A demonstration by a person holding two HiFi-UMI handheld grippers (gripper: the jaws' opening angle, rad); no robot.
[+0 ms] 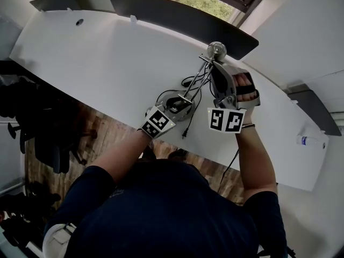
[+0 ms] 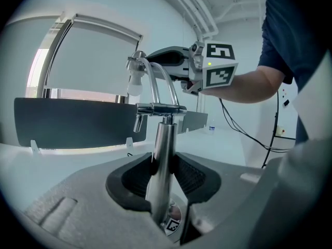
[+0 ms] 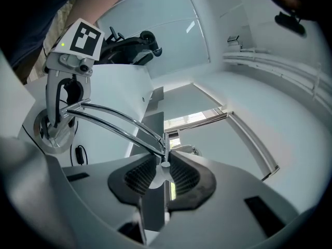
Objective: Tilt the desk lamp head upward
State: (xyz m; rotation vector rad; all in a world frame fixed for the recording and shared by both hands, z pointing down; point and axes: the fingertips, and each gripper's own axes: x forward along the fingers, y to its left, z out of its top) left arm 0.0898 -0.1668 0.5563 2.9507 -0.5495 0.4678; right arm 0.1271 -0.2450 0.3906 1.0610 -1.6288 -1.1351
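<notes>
A chrome desk lamp stands on the white desk (image 1: 97, 58). Its base (image 1: 171, 107) is near the front edge, and two thin arms (image 1: 196, 82) rise to the head (image 1: 217, 50). My left gripper (image 1: 177, 106) is shut on the upright post (image 2: 162, 144) just above the base, with both pads against the metal. My right gripper (image 1: 216, 66) is up at the head, where its pads (image 3: 184, 176) close around the white bulb (image 3: 157, 178) at the end of the arms (image 3: 119, 122). In the left gripper view the bulb (image 2: 135, 86) hangs beside the right gripper's marker cube (image 2: 218, 65).
A dark screen panel (image 1: 177, 18) runs along the desk's far edge below a window. The lamp's black cable and plug (image 1: 185, 130) lie by the base. A small bottle (image 1: 309, 141) lies at the desk's right end. Dark chairs (image 1: 43, 138) stand on the wood floor at left.
</notes>
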